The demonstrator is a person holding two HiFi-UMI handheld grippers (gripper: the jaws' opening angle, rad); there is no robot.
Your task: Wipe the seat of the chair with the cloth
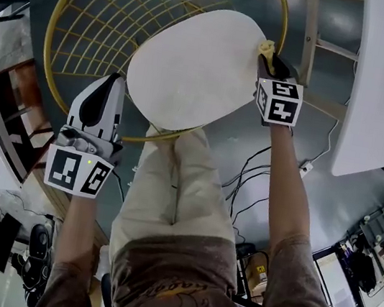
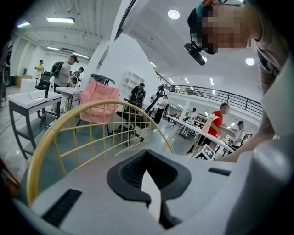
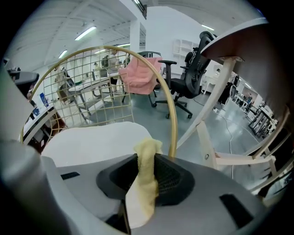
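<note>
Judged soft and limp, the cloth [image 3: 146,153] is clamped at a fold in the right gripper [image 1: 270,59]; the left gripper [image 1: 100,103] is closed, empty.

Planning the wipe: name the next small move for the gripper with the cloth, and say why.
Probably lower the right gripper and drag the cloth leftward across the seat: the cloth is clamped in it, at the seat's right edge, with the white surface lying to its left.

Head view overhead; gripper views across chair [image 1: 193,62]
</note>
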